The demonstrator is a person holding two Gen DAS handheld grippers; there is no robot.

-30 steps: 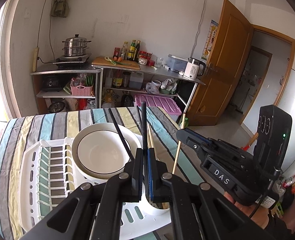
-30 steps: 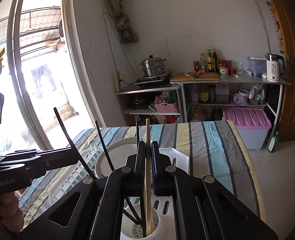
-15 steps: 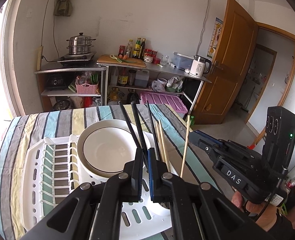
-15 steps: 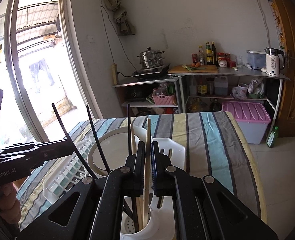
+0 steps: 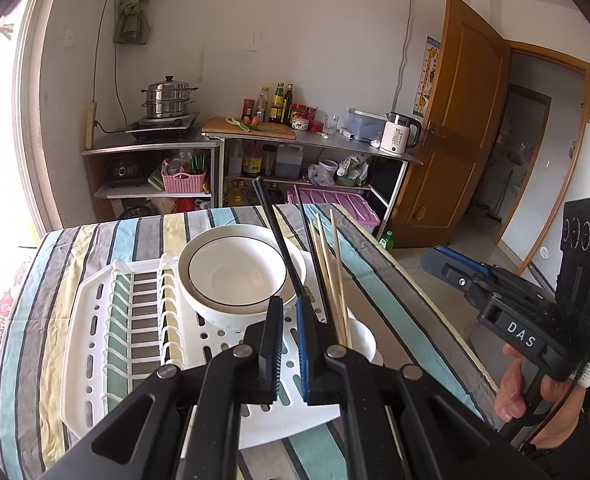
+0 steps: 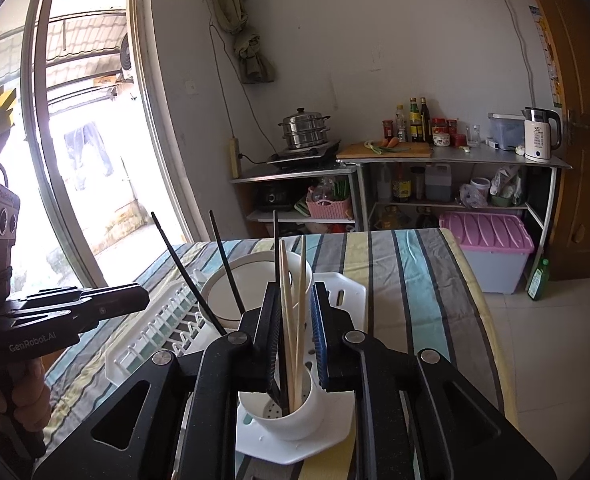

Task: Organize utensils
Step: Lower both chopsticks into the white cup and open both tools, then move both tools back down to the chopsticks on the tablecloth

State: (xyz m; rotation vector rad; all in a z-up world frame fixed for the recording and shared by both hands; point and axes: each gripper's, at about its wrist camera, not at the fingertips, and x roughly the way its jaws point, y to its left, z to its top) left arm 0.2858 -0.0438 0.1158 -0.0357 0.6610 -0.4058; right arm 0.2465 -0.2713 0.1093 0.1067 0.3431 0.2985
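Note:
A white utensil cup (image 6: 295, 420) stands on the near corner of the white drying rack (image 5: 95, 320). Several wooden chopsticks (image 6: 293, 300) stand in the cup between the jaws of my right gripper (image 6: 297, 320). Those jaws are opening and the pads do not press on the sticks. Black chopsticks (image 5: 275, 228) lean out of the same cup, free of my left gripper (image 5: 290, 320), which is all but shut with only a thin slit and nothing in it. A white bowl (image 5: 231, 272) with a dark rim line sits on the rack behind the cup.
The rack lies on a striped tablecloth (image 5: 375, 264); the table's right edge drops to a tiled floor. Behind stand metal shelves (image 5: 311, 144) with bottles, a steamer pot and a kettle, and a pink-lidded box (image 6: 491, 236). A glass door (image 6: 87, 160) is on the left.
Both grippers drew back from the cup. The left one let go of the black chopstick. The right one's jaws parted off the wooden chopstick, which now stands in the cup.

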